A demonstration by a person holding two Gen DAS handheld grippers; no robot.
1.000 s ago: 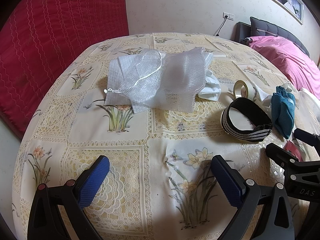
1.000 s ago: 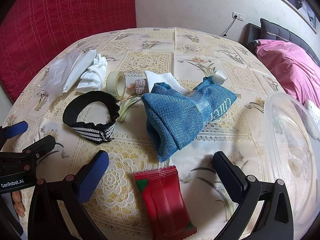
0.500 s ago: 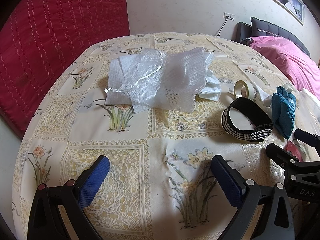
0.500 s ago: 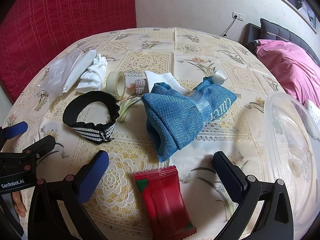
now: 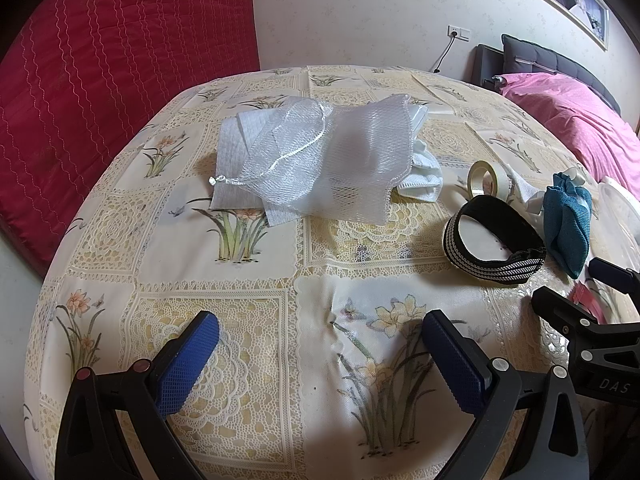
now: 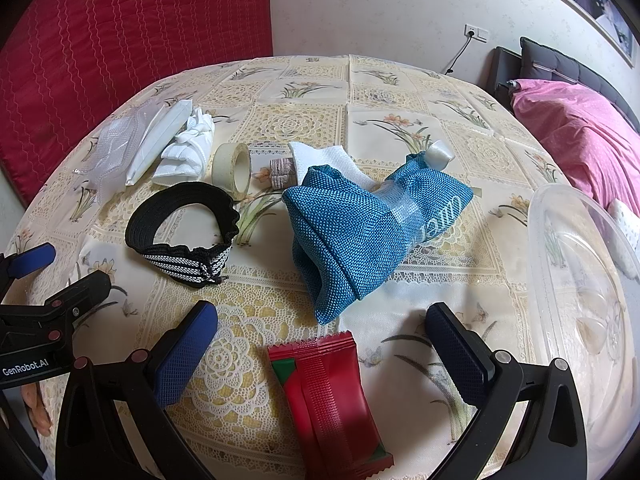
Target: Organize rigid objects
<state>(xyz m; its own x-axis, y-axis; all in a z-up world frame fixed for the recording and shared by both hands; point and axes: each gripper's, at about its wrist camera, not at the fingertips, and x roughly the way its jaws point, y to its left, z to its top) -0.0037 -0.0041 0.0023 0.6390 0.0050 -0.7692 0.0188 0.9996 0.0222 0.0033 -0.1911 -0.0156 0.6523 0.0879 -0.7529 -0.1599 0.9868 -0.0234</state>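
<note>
Hovering low over the counter (image 6: 400,120), the right tool (image 6: 321,338) has its jaws spread wide and empty, with the red snack packet (image 6: 326,392) lying flat between them; the clear plastic tub (image 6: 580,280) sits just to its right. The left tool (image 5: 320,346) is likewise apart and holds nothing, over bare tablecloth. Judging the packet the likely first pick, come down square over its narrow width and pinch its middle so it does not fold. The tape roll (image 6: 232,169) stands near the black elastic band (image 6: 182,232), beyond the packet
</note>
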